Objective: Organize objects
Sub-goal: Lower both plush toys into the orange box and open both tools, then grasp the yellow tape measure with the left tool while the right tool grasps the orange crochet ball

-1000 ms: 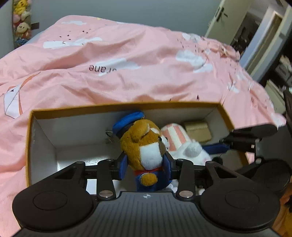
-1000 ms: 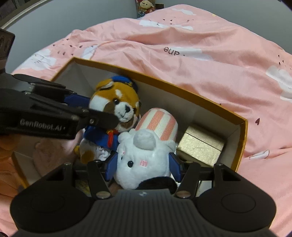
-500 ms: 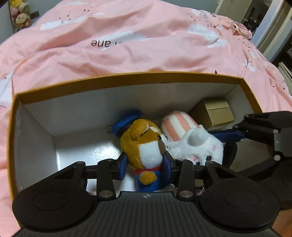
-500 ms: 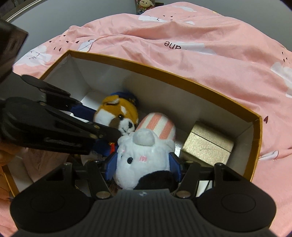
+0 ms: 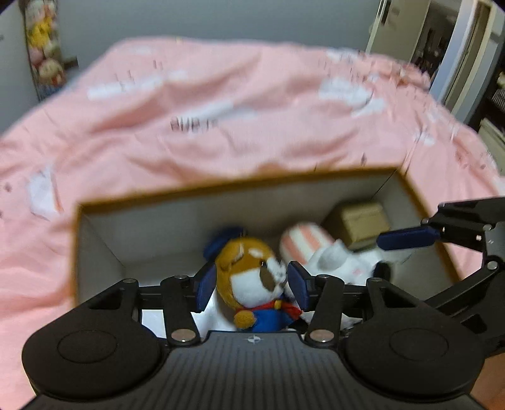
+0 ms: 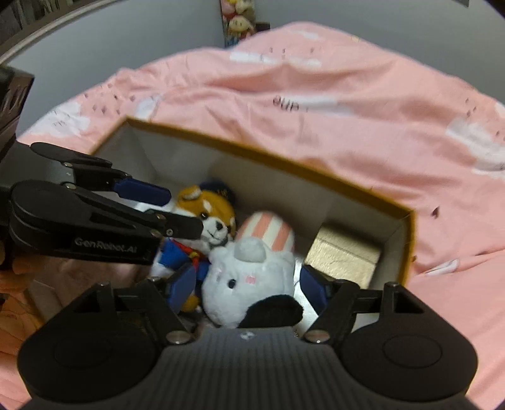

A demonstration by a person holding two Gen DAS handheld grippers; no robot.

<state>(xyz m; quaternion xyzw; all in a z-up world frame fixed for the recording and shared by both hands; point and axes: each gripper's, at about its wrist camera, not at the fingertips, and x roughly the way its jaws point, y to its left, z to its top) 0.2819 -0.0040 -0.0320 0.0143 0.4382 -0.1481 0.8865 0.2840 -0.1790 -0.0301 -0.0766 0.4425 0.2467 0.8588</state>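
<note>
A brown plush dog in a blue cap and blue suit lies in the yellow-rimmed cardboard box. My left gripper is open, its blue pads either side of the dog, not pressing it. A white plush with a pink-striped hat lies beside the dog. My right gripper is open, its pads wide of the white plush.
A small gold box stands at the right end of the cardboard box. The box sits on a bed with a pink quilt. Plush toys hang on the far wall. A doorway is at the right.
Both grippers have opened and let go of their plush toys, which now rest in the box. Both grippers have pulled back and up; the views are blurred with motion.
</note>
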